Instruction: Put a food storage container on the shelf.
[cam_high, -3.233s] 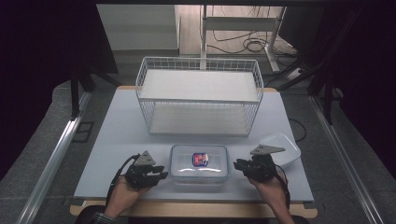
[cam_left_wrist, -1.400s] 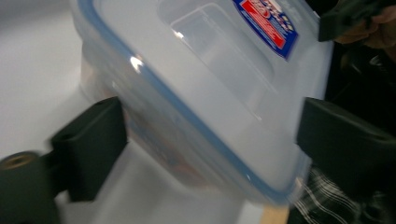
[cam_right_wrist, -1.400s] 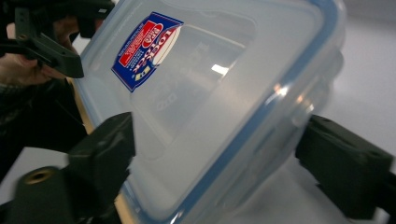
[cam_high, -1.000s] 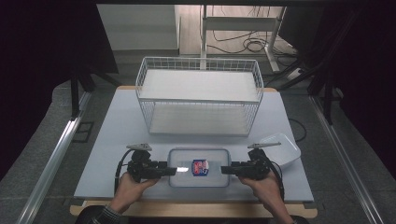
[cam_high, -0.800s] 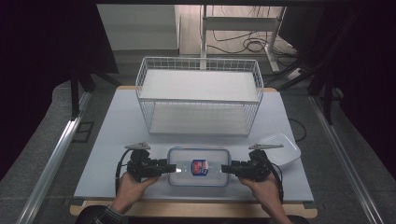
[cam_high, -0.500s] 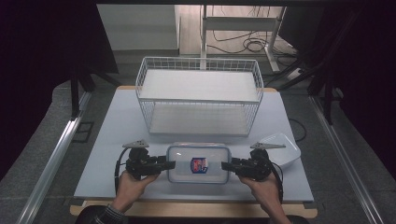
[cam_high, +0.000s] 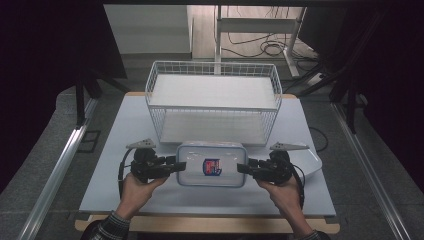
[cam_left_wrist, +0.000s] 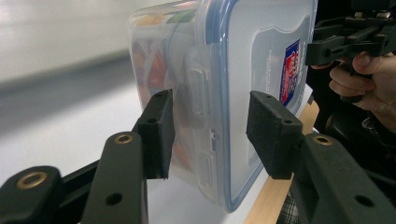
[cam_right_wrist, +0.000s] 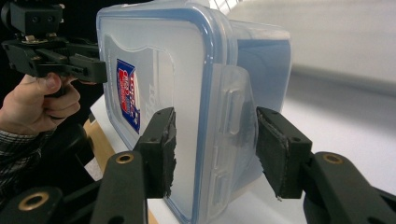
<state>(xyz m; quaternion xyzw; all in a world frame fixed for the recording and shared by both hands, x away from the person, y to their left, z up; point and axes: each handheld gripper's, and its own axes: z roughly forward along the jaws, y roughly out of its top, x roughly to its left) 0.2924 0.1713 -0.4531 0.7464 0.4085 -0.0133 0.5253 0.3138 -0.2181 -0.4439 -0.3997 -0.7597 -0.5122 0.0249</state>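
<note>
A clear lidded plastic container (cam_high: 225, 155) with a red and blue label hangs level just in front of the wire basket (cam_high: 150, 85), held at both short ends. My left gripper (cam_high: 181, 165) is shut on its left end, pads above and below the clasp; in the left gripper view that gripper (cam_left_wrist: 210, 98) clamps the lid and base of the container (cam_left_wrist: 243, 60). My right gripper (cam_high: 241, 167) is shut on the right end, and in the right gripper view it (cam_right_wrist: 215, 114) pinches the container (cam_right_wrist: 187, 60) across its clasp. Orange contents show through the wall.
The white wire basket stands at the middle back of the white table top (cam_high: 115, 125). A white curved piece (cam_high: 311, 159) lies at the right, behind my right hand. The wooden front edge (cam_high: 210, 225) runs below the hands. Dark floor and cables surround the table.
Both grippers went from beside the container to closed on its ends. Over the last second the container has lifted and sits higher in the high view, closer to the basket front.
</note>
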